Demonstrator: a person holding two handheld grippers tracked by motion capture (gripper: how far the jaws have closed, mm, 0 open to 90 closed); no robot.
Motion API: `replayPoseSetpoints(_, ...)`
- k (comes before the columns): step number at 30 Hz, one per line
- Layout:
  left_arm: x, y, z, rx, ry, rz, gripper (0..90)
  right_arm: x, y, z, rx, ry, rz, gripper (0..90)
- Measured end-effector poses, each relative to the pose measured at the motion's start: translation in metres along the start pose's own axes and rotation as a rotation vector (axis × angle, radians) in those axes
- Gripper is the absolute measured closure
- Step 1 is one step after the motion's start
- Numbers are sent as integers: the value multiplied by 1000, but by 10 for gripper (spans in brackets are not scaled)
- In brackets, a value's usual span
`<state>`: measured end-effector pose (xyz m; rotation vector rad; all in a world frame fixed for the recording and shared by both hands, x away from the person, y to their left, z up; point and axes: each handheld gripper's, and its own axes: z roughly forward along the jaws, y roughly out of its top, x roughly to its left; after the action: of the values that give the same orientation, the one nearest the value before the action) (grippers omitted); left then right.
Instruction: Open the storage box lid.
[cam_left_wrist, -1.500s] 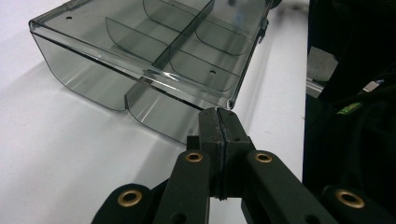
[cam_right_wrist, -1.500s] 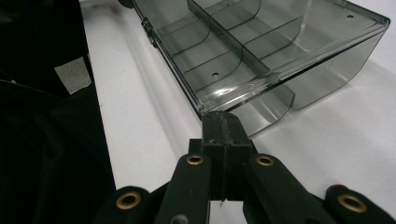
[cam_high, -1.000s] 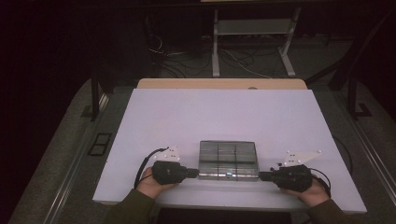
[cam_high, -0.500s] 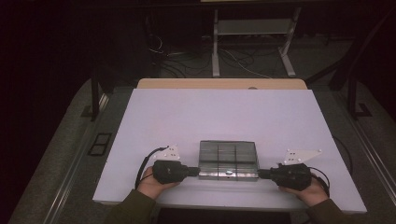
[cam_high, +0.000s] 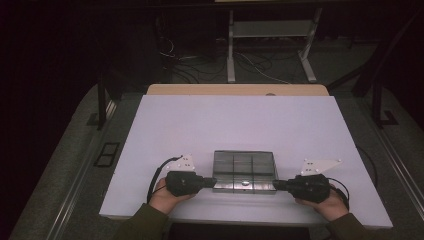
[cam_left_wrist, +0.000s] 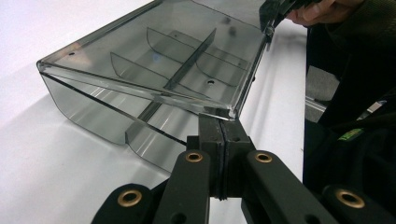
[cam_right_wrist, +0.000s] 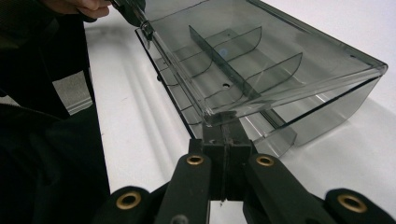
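Smoked clear plastic organiser box (cam_high: 244, 171) sits on the white table top (cam_high: 240, 125), close to the near edge and roughly centred between the two hands. Interior dividers form a grid of compartments under a transparent lid; no contents can be made out.

Left gripper (cam_high: 212, 182) lies level at the box's near left corner. In the left gripper view its jaws are pressed together, tips (cam_left_wrist: 223, 122) touching the corner of the lid rim (cam_left_wrist: 219, 113). Whether the rim is pinched between the pads or merely abutted, cannot tell.

Right gripper (cam_high: 275, 185) mirrors this at the near right corner. The right gripper view shows its jaws closed flat against each other, tips (cam_right_wrist: 225, 130) meeting the lid edge there.

Each gripper is held by a hand, left hand (cam_high: 162, 196), right hand (cam_high: 327, 205), resting on the table top.

Beyond the table: dark floor, cables, a metal stand (cam_high: 270, 30).
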<state>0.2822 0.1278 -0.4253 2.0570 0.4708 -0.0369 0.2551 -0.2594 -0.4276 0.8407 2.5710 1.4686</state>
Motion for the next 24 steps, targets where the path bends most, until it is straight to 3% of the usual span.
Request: replayPoseSetpoints(24,3,10,11,-50,-7,-2,887,0,9,6,-25,-4,0,890)
